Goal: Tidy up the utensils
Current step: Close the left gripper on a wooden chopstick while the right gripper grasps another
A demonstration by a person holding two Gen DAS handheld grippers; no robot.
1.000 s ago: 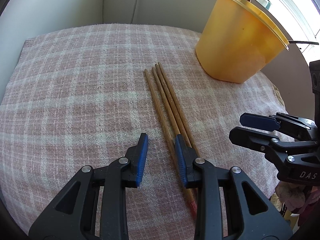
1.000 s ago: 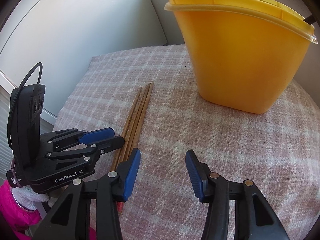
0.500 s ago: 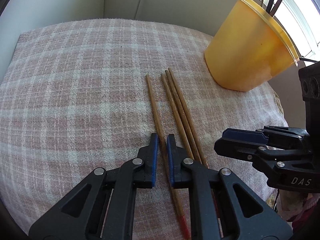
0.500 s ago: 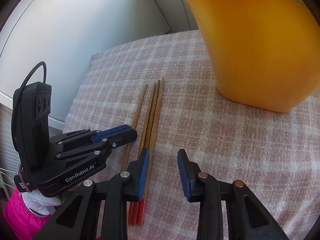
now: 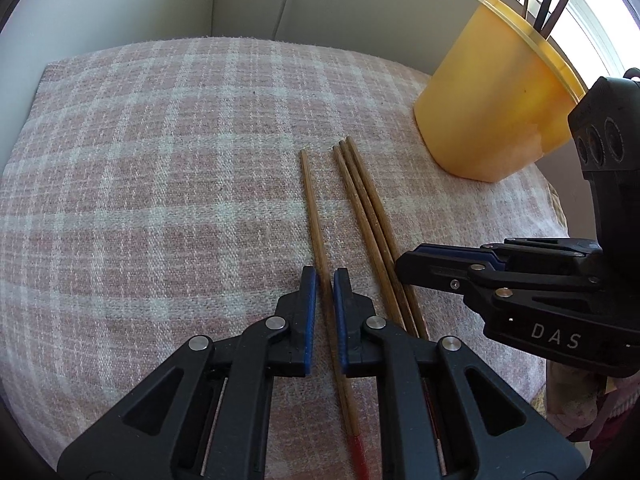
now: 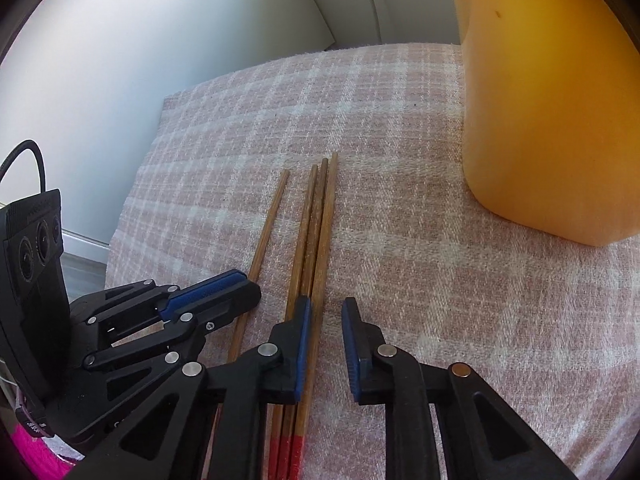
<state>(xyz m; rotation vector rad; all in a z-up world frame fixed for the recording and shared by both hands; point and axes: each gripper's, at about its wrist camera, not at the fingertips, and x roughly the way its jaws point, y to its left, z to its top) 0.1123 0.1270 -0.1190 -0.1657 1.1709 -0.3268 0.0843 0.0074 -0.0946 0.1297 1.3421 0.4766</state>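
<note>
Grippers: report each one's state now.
Left gripper: closed on the lone chopstick.
Right gripper: closing, outermost chopstick of three between its fingers, not yet clamped.

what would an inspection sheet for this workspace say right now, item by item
surface: pink checked cloth, lying flat
job's things: lone chopstick lies apart from three chopsticks lying together; yellow container stands upright with dark utensils in it
clutter: nothing seen on the cloth
grippers: left gripper shut on the lone chopstick; right gripper closing, outermost of the three between its jaws, not yet pinched
cables: black cable looped on the left gripper's body
surroundings: white wall; window beyond the container
</note>
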